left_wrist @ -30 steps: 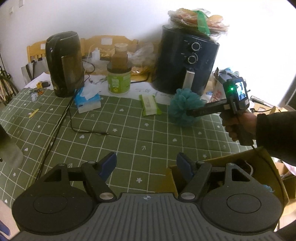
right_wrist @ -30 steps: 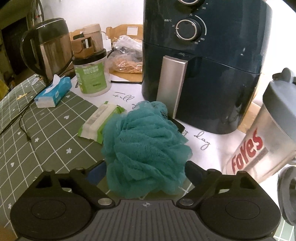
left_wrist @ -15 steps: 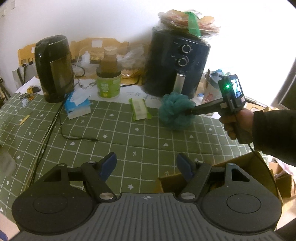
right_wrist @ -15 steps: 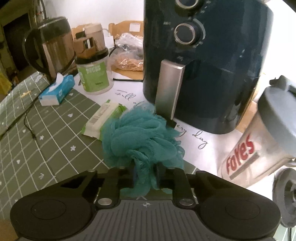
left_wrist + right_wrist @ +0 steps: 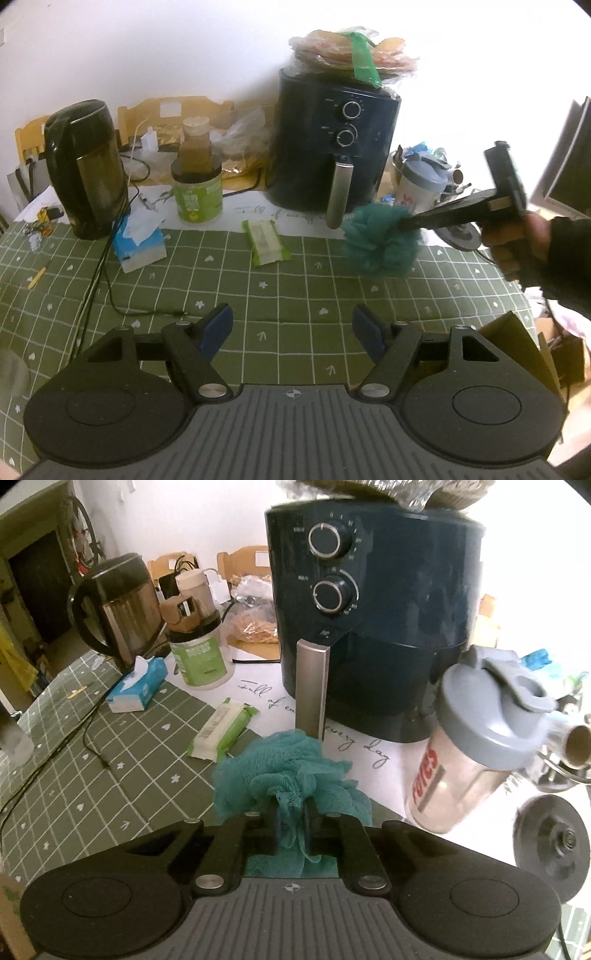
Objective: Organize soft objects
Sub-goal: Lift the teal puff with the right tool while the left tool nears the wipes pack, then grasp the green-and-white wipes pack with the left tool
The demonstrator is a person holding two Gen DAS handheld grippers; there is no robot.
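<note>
My right gripper (image 5: 291, 821) clamped on the teal mesh bath pouf (image 5: 291, 775), lifted over the green checked tablecloth (image 5: 280, 295), my left gripper (image 5: 291, 328) spread apart and empty, air fryer (image 5: 373, 627) at 12 o'clock, red-lettered shaker bottle (image 5: 476, 753) at 2, script "every day" beneath, wet-wipes pack (image 5: 221, 731) at 10.

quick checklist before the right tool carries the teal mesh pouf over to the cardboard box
1. Right tool shut on the teal mesh bath pouf: ok, mesh is pinched between the fingers.
2. Pouf off the green checked tablecloth: ok, the left wrist view shows it lifted.
3. Pouf clear of the dark blue air fryer's silver handle: cannot tell, they overlap in view.
4. Grey-lidded clear shaker bottle out of the swing path: not ok, it stands close on the right.
5. Brown cardboard box open and reachable: cannot tell, only a flap shows.
6. Left tool free: ok, open and holding nothing.
</note>
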